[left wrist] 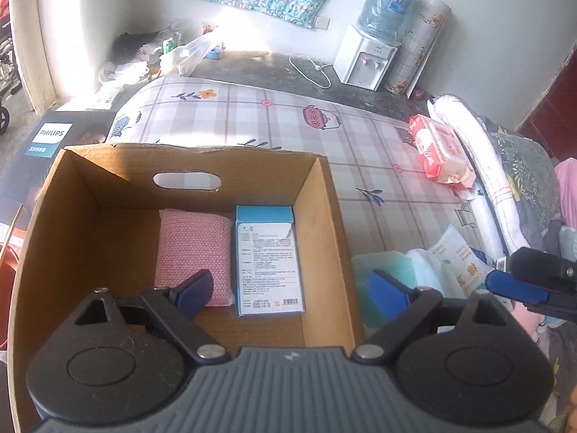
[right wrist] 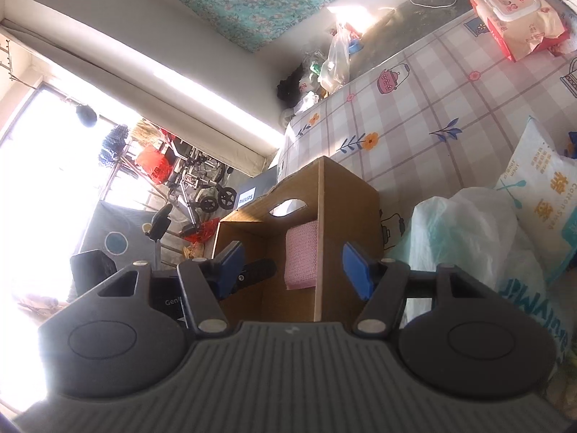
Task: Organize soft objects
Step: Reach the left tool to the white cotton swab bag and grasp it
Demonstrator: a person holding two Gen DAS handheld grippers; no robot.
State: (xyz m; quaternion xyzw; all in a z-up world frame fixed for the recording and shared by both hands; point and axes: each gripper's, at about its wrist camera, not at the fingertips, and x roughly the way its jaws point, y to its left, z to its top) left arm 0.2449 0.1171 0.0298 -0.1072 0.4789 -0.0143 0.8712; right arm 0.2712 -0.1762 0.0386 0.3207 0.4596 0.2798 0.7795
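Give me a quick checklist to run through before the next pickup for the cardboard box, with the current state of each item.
1. Left gripper empty: ok, jaws wide, nothing between them.
2. Right gripper empty: ok, jaws apart, nothing held.
3. Room left in the cardboard box: ok, bare floor shows beside the pink knitted pad and the blue carton.
4. Items in the box lie flat: ok, side by side.
5. Soft things still out on the bed: not ok, the cotton swab pack, white plastic bag and wet wipes pack wait outside.
6. What is under the plastic bag: cannot tell.
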